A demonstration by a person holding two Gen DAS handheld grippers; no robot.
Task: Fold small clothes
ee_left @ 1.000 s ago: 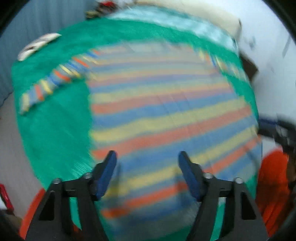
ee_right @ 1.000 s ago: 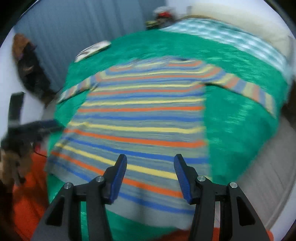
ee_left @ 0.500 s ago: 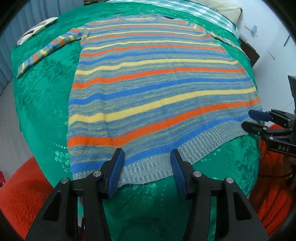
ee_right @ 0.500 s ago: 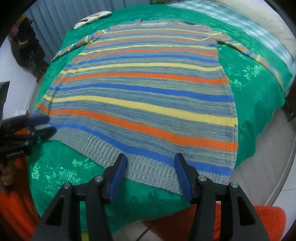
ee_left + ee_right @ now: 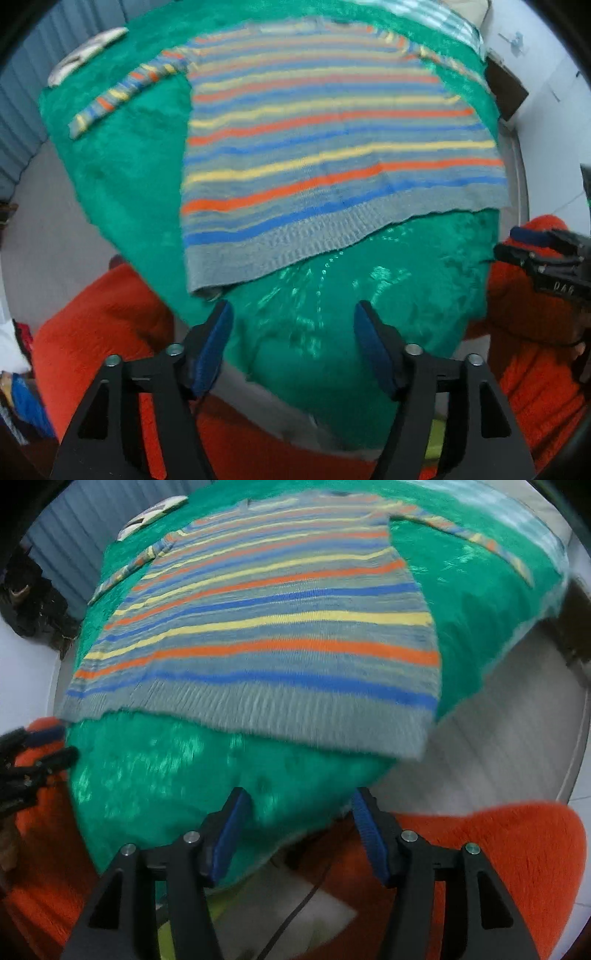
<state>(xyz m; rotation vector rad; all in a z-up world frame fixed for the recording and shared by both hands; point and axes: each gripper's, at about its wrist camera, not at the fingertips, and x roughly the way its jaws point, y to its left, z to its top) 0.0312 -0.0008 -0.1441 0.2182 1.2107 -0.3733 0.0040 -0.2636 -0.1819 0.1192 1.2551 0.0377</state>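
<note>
The striped sweater lies flat, unfolded, on the green bedspread. The left gripper and the right gripper hang just short of its ribbed hem, jaws opening, empty. Next, I judge, each must pinch a hem corner.

Even indoor light, motion blur, heavy fisheye warp, dark corners.

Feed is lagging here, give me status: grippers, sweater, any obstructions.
Left gripper and right gripper both opening, nothing between jaws. Striped sweater flat on green bedspread, unfolded. Nothing on it.

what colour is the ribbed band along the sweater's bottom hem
Plain grey, below the last blue stripe. The ribbed hem of the sweater shows best in the right wrist view.
</note>
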